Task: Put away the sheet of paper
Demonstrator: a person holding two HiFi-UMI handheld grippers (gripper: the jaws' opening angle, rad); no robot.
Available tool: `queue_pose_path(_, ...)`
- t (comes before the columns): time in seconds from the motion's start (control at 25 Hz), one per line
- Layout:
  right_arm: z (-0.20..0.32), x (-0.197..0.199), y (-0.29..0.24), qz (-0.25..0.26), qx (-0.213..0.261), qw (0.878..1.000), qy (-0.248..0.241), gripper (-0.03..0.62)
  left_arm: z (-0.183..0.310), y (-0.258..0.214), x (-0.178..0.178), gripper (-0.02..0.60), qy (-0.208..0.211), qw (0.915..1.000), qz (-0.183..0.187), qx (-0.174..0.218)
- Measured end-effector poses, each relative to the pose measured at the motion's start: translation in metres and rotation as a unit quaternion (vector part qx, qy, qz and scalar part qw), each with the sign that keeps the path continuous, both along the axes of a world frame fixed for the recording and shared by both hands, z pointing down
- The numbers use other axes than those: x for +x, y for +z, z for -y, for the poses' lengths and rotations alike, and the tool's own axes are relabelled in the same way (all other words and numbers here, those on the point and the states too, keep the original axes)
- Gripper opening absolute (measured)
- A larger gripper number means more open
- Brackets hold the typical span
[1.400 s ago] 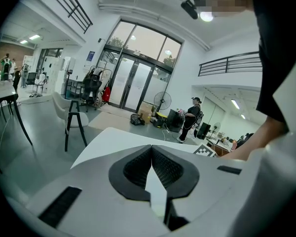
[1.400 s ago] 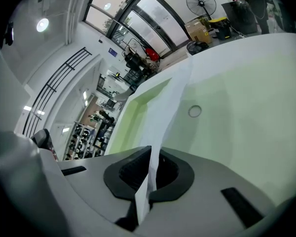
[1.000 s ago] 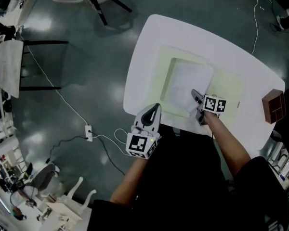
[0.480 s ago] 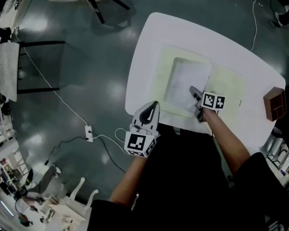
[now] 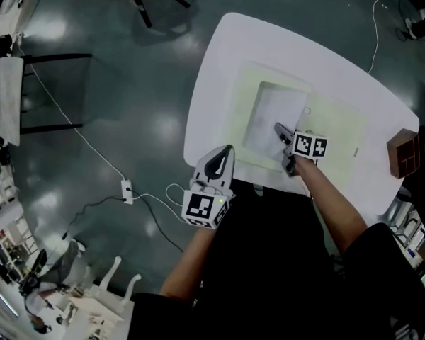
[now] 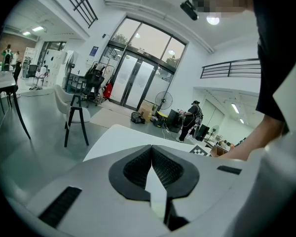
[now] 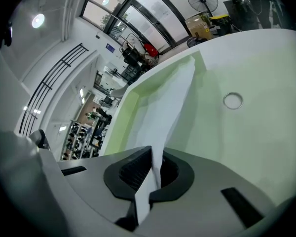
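The white tabletop (image 5: 219,62) carried a pale green tray (image 5: 336,129), and the sheet of paper (image 5: 269,112) lay in its sunken middle. The right tongs (image 5: 278,127) were clamped on the sheet's near edge. The left tongs (image 5: 228,150) sat at the tabletop's near edge — pressed together, gripping nothing.

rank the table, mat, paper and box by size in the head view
1. table
2. mat
3. paper, which is lifted a little toward the camera but still clearly smaller than the mat
4. box
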State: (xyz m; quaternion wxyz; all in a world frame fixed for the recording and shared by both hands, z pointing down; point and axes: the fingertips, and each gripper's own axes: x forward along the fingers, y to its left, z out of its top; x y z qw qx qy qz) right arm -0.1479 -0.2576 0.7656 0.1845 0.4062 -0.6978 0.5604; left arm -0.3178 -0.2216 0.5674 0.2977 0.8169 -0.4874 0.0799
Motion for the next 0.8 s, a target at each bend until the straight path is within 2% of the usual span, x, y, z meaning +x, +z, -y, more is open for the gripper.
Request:
queue_pose_path(0.28, 0.002, -0.016, 0.004, 0.003, -0.001, 1.0, -0.007, -0.002, -0.002, 0.007, -0.003, 0.003, 0.015, 0.9998, 0.011, 0.003)
queue_pose_path(0.52, 0.007, -0.027, 0.008, -0.004, -0.005, 1.0, -0.01, -0.002, 0.002, 0.008, -0.013, 0.003, 0.003, 1.0, 0.005, 0.006)
queue_pose_path(0.8, 0.004, -0.033, 0.011, -0.004, -0.008, 1.0, -0.012, 0.0, -0.005, 0.014, -0.04, 0.003, -0.01, 0.9999, 0.009, 0.001)
